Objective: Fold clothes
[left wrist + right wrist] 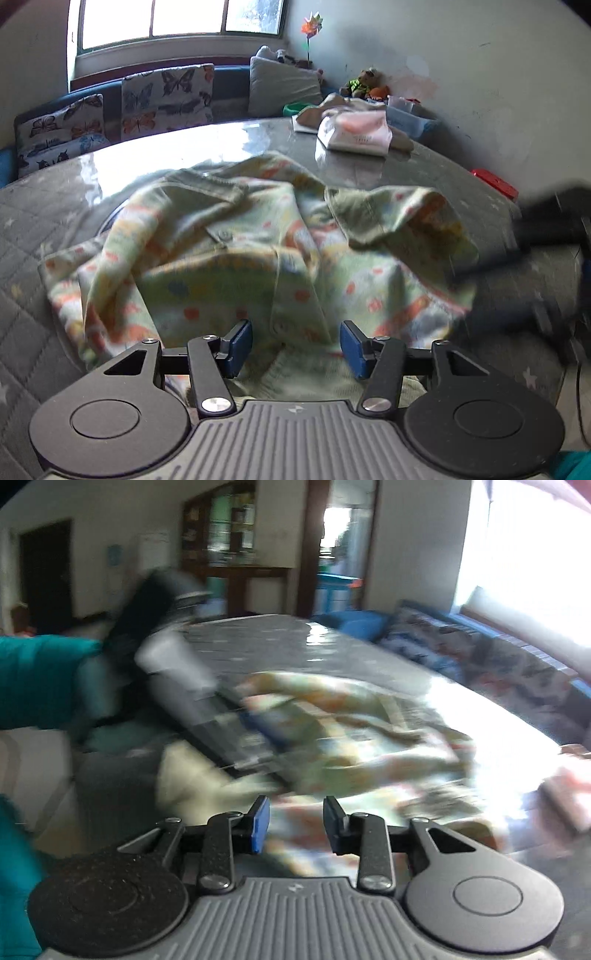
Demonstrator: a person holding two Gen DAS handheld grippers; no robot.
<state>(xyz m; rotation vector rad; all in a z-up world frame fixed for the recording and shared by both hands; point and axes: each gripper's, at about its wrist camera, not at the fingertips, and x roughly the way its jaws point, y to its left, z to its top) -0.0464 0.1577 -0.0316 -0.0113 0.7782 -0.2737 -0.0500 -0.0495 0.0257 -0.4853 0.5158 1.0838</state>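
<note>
While both grippers hover low, the left gripper (296,343) spreads its jaws over the crumpled patterned shirt (258,251) on the table (55,206); the right gripper (295,825), jaws apart, pinches nothing. Folding looks barely begun; next, grasp an edge. Beyond lies a folded pile (354,133).

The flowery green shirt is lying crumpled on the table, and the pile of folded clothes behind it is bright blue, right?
Not quite. The folded clothes behind the flowery green shirt are pink and white, not bright blue. The left wrist view shows them at the far side of the table. The shirt is indeed lying crumpled.
</note>
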